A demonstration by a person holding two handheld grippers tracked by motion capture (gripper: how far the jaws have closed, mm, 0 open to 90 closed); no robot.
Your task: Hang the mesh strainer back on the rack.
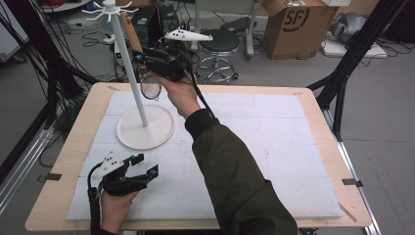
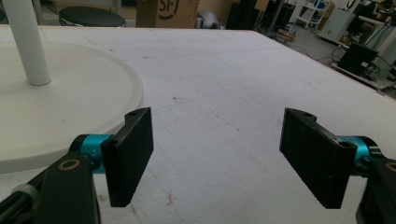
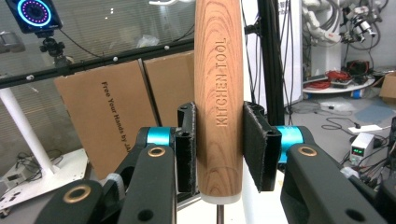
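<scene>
My right gripper (image 1: 142,58) is raised over the table's far left, shut on the wooden handle (image 1: 132,30) of a small strainer. The round mesh bowl (image 1: 150,88) hangs below the jaws, close beside the pole (image 1: 128,63) of a white hook stand. In the right gripper view both pads press the handle (image 3: 219,93), which is stamped "KITCHEN TOOL" and stands upright in my right gripper (image 3: 219,144). My left gripper (image 1: 145,165) rests low at the near left, open. Its jaws (image 2: 217,156) stand wide apart over bare mat, just right of the stand's base (image 2: 56,107).
The stand's round base (image 1: 145,127) sits on the white mat (image 1: 274,147), and its hooks (image 1: 110,7) spread at the top. A stool (image 1: 219,44) and a cardboard box (image 1: 293,24) stand on the floor beyond the table's far edge.
</scene>
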